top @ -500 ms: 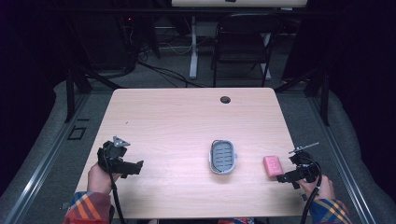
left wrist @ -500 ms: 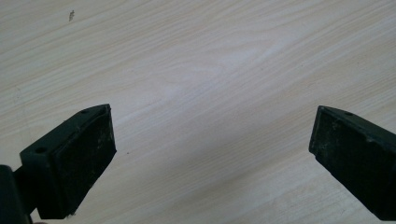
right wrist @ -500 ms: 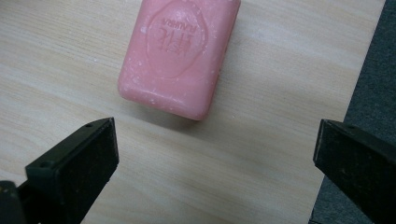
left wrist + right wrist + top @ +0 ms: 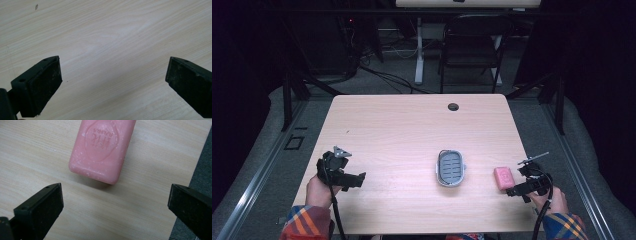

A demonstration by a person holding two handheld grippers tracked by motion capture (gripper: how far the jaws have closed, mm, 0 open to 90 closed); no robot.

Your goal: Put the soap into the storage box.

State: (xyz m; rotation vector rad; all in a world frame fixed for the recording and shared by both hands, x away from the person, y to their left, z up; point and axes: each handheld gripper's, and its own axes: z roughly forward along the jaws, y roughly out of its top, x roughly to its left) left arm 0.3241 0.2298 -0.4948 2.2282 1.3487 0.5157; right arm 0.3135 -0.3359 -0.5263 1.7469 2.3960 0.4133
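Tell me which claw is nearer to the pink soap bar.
Right. The right claw sits just beside the soap bar, open toward it; the left claw is far across the table.

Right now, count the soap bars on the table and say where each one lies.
1. The pink soap bar lies flat on the table, right of the grey soap dish and just ahead of the open right gripper.

A folding chair (image 4: 472, 45) stands beyond the table (image 4: 402, 125).
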